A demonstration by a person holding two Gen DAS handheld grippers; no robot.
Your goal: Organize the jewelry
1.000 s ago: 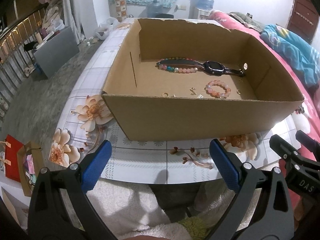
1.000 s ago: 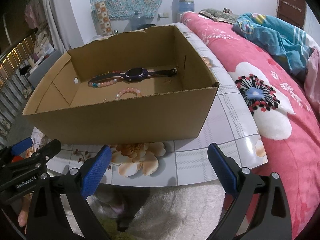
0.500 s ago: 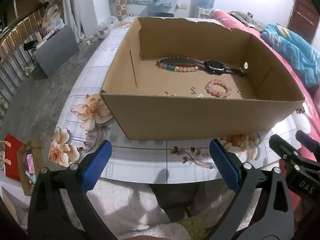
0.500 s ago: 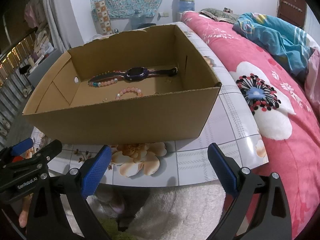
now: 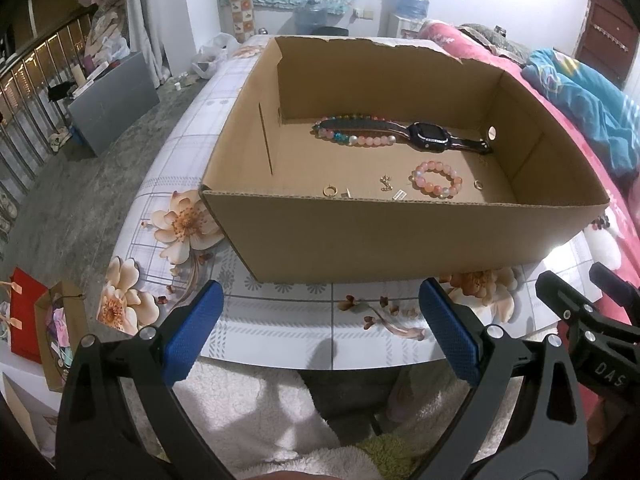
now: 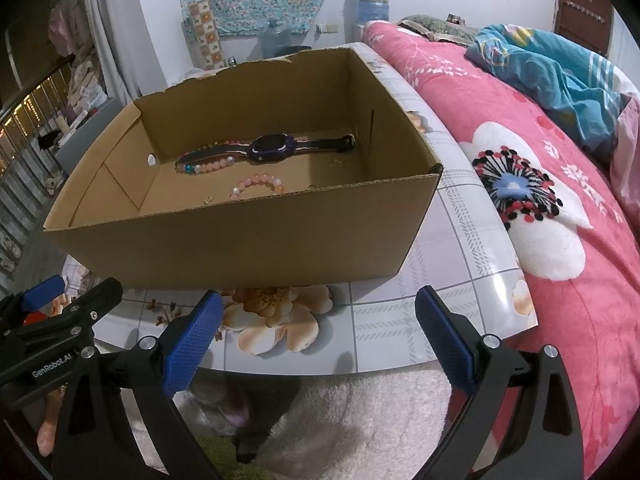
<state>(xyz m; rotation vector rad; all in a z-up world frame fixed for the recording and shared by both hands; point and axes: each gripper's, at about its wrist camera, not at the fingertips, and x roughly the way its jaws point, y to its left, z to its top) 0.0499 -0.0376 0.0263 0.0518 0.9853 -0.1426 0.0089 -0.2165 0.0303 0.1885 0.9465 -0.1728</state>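
An open cardboard box stands on a flower-patterned table. Inside lie a dark smartwatch, a long bead bracelet, a small pink bead bracelet, a gold ring, a second ring and small gold pieces. My left gripper hangs open before the box's near wall, holding nothing. My right gripper is open too, near the box's right front corner, empty.
A pink floral bed with a blue blanket runs along the table's right side. Red and brown gift bags stand on the floor at left. A grey board leans further back. White fluffy fabric lies below the grippers.
Both views have crept slightly closer to the box. The jewelry in the box has not moved, and both grippers stay open.
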